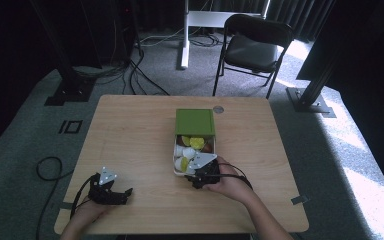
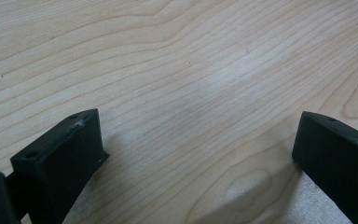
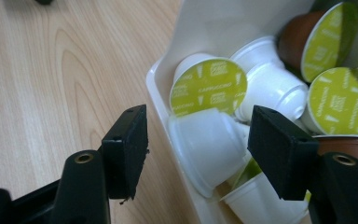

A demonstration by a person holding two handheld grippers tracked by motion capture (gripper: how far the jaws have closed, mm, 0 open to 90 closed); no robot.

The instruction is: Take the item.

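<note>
Over box rim (image 3: 161, 100), gaping right claw (image 3: 198, 140)

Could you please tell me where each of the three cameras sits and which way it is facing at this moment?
High view: fixed above the person's side, looking forward and down on the wooden table; both forearms enter from below, left tongs resting open, right tongs at the white box.
Left gripper view: rides the left tongs, facing bare tabletop between its spread jaws.
Right gripper view: rides the right tongs, facing coffee capsules; one jaw outside the box wall, one inside.
Shared: high and right views both show the capsule box.
</note>
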